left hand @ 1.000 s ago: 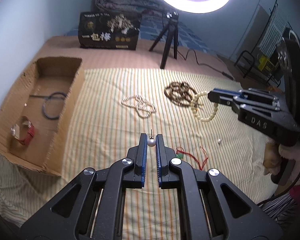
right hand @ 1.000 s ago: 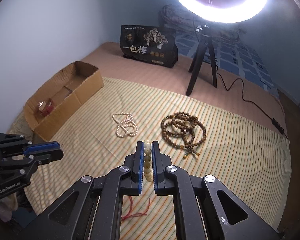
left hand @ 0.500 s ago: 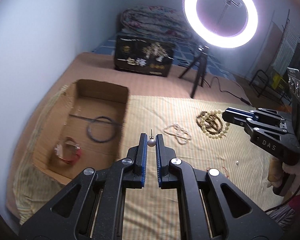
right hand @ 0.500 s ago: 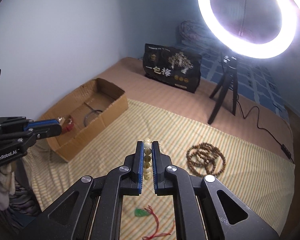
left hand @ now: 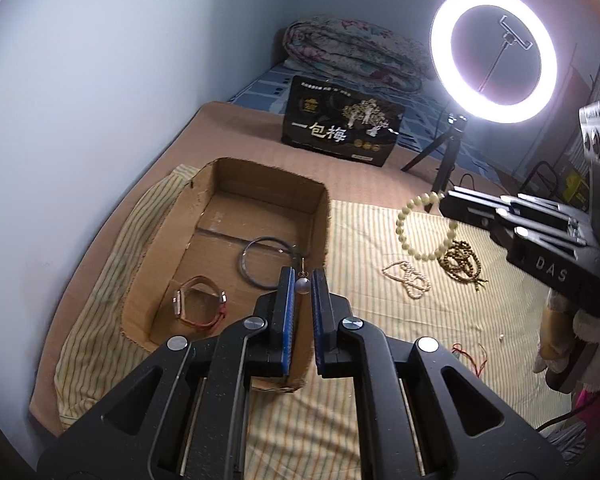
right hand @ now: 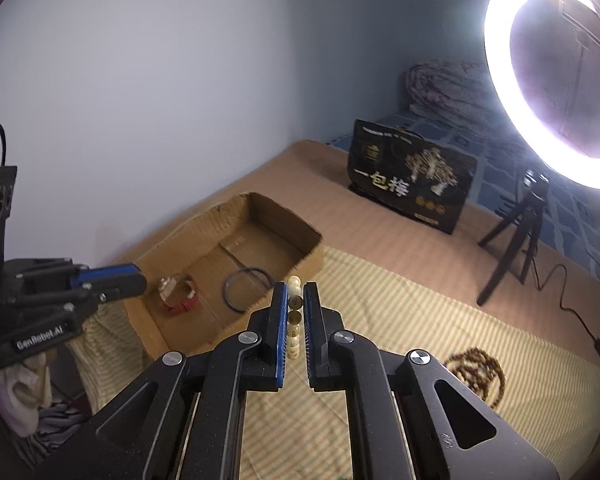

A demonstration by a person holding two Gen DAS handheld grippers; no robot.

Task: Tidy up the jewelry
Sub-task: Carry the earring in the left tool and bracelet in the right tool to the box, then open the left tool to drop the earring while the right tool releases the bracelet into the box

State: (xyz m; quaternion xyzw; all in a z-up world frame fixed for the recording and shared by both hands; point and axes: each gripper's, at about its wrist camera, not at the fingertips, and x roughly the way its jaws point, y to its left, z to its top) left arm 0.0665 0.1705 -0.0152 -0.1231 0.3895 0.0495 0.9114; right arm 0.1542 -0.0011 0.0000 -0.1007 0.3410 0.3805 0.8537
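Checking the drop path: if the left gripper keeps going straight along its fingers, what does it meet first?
Probably the open brown cardboard box: the left gripper, shut on a small pearl earring, points down over its near right wall, toward the floor by the dark thin ring. Depth is unclear.

The cardboard box (left hand: pixel 320 216) looks matt and rough-edged; the striped cloth (left hand: pixel 360 412) is soft woven fabric; the cream bead bracelet (left hand: pixel 404 240) shines glossy; the black bangle (left hand: pixel 247 268) looks smooth.

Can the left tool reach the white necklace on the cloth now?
Probably not yet. The left tool is shut on a pearl earring over the box; the white necklace lies uncovered on the cloth.
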